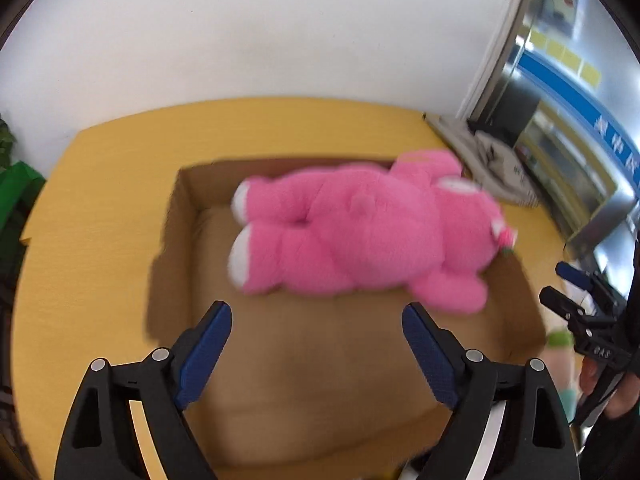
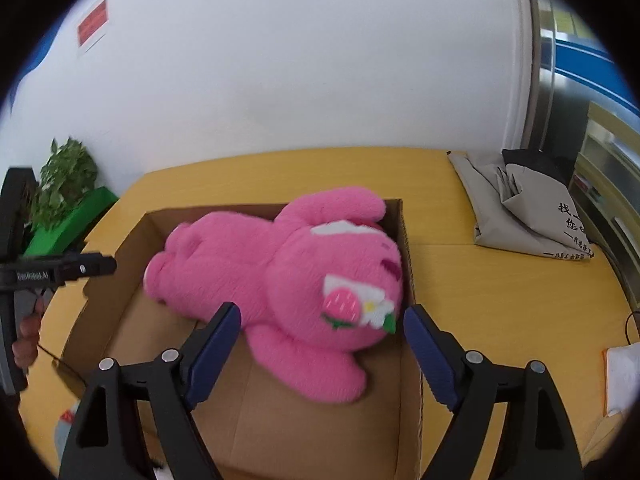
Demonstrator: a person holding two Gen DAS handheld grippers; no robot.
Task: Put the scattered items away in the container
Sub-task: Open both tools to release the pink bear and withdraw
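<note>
The yellow surface (image 1: 100,216) carries everything and runs back to a white wall (image 1: 240,32). On it stands an open cardboard box (image 1: 176,216), the container, with its brown floor bare on the side nearest me.

Inside the box lies a pink plush toy (image 1: 360,236). It rests on its back, lengthwise across the far half of the box. Its white-soled feet point toward my left side. Its head, with a strawberry and flower patch, lies against the right-hand box wall (image 2: 406,240). One ear reaches the top of the far wall. The toy is blurred in the left wrist view.

My left tool (image 1: 316,344) hangs above the near part of the box. Its blue-padded fingers (image 1: 206,348) are spread wide and grip nothing. They stand apart from the toy.

My right tool (image 2: 320,344) is also spread wide and grips nothing. Its fingers frame the toy's head and lower arm from the near side. I cannot tell whether they touch the plush.

A grey printed bag (image 2: 516,208) lies on the surface to the right of the box, well apart from it. A green planter with leaves (image 2: 68,208) stands at the far left edge.

A small pale item with a green top (image 1: 560,356) lies just outside the box's right near corner. It is too blurred to identify.
</note>
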